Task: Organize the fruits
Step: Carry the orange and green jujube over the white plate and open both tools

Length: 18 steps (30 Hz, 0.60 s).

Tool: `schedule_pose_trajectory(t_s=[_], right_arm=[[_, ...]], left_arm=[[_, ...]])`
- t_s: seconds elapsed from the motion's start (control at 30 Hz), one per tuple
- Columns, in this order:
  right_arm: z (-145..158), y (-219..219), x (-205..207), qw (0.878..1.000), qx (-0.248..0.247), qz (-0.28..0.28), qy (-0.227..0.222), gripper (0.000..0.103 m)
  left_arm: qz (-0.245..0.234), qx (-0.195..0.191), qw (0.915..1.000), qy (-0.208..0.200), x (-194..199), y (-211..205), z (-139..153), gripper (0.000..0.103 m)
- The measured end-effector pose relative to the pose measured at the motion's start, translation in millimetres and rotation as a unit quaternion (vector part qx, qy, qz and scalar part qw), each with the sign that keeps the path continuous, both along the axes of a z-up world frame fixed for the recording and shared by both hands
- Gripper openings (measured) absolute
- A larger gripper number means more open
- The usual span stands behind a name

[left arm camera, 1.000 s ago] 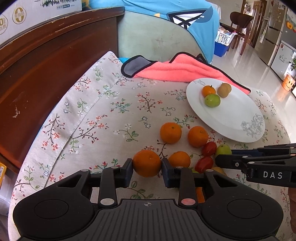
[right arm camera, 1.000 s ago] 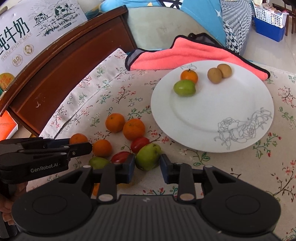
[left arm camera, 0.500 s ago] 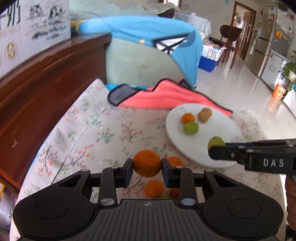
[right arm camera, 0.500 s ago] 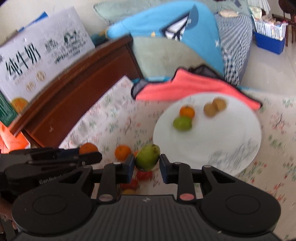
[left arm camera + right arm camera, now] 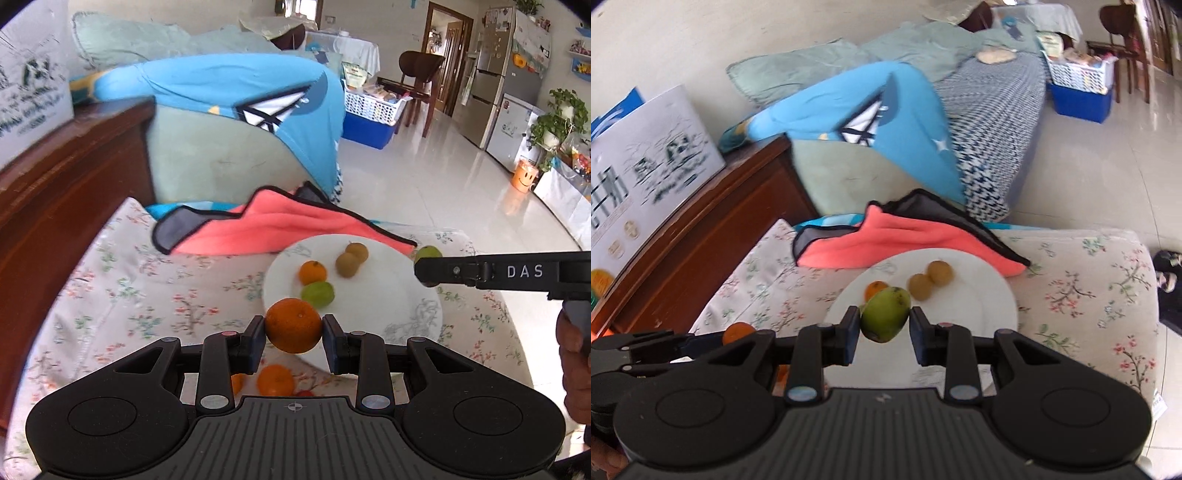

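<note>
Orange (image 5: 293, 325) gripped in left jaws, green fruit (image 5: 885, 314) gripped in right jaws, above white plate (image 5: 391, 291)

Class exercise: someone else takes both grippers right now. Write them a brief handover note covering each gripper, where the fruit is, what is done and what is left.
Left gripper: shut on an orange, held above the near edge of the white plate.
Right gripper: shut on a green fruit, also held over the plate.
Done: a small orange, a green fruit and two brown fruits lie on the plate.
Left: set both held fruits down, then fetch the loose oranges on the floral cloth.
</note>
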State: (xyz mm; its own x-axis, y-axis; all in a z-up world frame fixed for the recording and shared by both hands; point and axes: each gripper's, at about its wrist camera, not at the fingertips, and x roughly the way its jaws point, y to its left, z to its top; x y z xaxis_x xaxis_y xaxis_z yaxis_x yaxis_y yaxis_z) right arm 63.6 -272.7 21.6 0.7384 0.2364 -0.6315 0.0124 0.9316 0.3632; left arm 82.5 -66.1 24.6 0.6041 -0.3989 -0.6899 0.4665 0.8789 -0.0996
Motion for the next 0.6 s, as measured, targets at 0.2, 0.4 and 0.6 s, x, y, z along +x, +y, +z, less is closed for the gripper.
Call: schedule_pose_trajectory(t_s=[0.2,0.4,0.6], right_arm=[[-17,-15,7,0.999,0.009,-0.015,0.033,0.03],[-33,-20,14,0.998,0.018,-0.023,0.061,0.03],[-45,-22,17,0.996,0.019,-0.036,0.083,0.03]], left_arm=[[-0.01,0.003,0.9996,0.028,11,-19,-18,0.03],[-0.01,0.009,0.9988,0.047,20,-31,-33,0.03],[-0.006,0.016,0.9981,0.058,26,-42,-42,0.03]])
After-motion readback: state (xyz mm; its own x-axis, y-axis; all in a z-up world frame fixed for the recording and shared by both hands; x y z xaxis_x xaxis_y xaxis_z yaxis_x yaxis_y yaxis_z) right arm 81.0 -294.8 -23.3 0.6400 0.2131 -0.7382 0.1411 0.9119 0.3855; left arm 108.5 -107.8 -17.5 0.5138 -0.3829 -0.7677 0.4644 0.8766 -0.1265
